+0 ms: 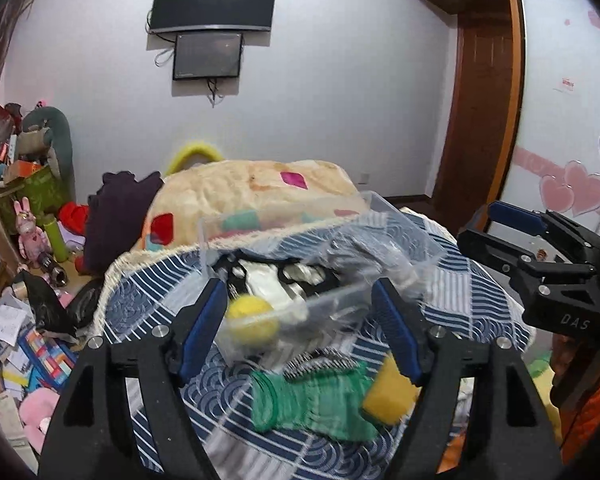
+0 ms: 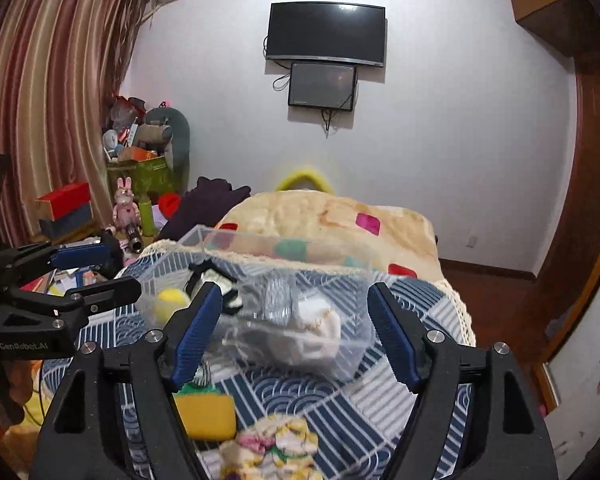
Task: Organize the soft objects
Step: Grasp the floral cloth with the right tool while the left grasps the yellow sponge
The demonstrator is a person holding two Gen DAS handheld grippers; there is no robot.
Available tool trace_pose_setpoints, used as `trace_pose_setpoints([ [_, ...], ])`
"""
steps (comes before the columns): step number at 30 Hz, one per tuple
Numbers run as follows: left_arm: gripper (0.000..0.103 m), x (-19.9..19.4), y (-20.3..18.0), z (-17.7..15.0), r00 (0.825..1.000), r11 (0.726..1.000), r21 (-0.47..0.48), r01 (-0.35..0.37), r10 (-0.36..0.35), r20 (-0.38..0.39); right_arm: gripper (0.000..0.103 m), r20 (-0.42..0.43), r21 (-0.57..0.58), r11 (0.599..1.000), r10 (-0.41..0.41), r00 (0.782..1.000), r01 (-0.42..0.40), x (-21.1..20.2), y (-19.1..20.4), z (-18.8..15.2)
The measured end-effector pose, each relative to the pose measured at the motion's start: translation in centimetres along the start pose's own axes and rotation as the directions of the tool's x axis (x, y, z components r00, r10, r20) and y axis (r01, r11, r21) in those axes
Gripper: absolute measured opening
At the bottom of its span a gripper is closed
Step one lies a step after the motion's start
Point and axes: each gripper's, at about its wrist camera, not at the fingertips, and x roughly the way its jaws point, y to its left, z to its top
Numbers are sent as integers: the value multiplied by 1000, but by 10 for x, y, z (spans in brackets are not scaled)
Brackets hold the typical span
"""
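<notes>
A clear plastic box [image 1: 400, 236] stands on the blue patterned bedspread [image 1: 148, 280] and holds a yellow ball [image 1: 252, 316], white and black cloths and crinkled plastic. My left gripper [image 1: 300, 328] is open and empty just in front of the box. A green glove [image 1: 320, 400] and a yellow sponge [image 1: 388, 396] lie below it. My right gripper [image 2: 296, 332] is open and empty in front of the box [image 2: 204, 240]. The yellow sponge [image 2: 206, 416] and a floral cloth [image 2: 276, 448] lie under it.
A beige patterned blanket [image 1: 252, 192] is heaped behind the box. A dark purple garment [image 1: 116, 216] lies at its left. Toys, boxes and papers clutter the floor [image 1: 24, 320] on the left. A TV [image 2: 326, 34] hangs on the wall.
</notes>
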Motion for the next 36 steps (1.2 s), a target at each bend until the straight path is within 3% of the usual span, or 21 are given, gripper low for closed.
trace_pose_setpoints([
  [13,75,17,-24,-57,986,994,-68,87,-96,-136,73,-166,60,997,51,985,-41,8,-2,-68],
  [18,75,23,-30,-68,981,991,-85,108,-120,-152,73,-214,86,995,75,974,-58,14,-3,-87],
  [24,61,35,-42,-76,965,982,-85,167,-181,-189,73,-259,118,987,132,957,-105,24,-1,-103],
  [26,50,41,-44,-79,962,982,-88,167,-182,-204,73,-270,123,986,144,952,-114,27,0,-106],
  [27,47,44,-45,-81,961,982,-85,167,-181,-211,71,-272,117,987,138,952,-109,28,1,-107],
  [32,41,42,-43,-81,964,981,-89,171,-186,-191,32,-264,64,996,72,962,-57,26,4,-109],
  [34,39,38,-43,-81,966,982,-85,170,-183,-180,22,-262,78,995,84,961,-65,25,1,-106],
  [36,39,33,-42,-79,970,983,-81,167,-179,-164,19,-258,84,994,82,963,-62,24,-1,-104],
])
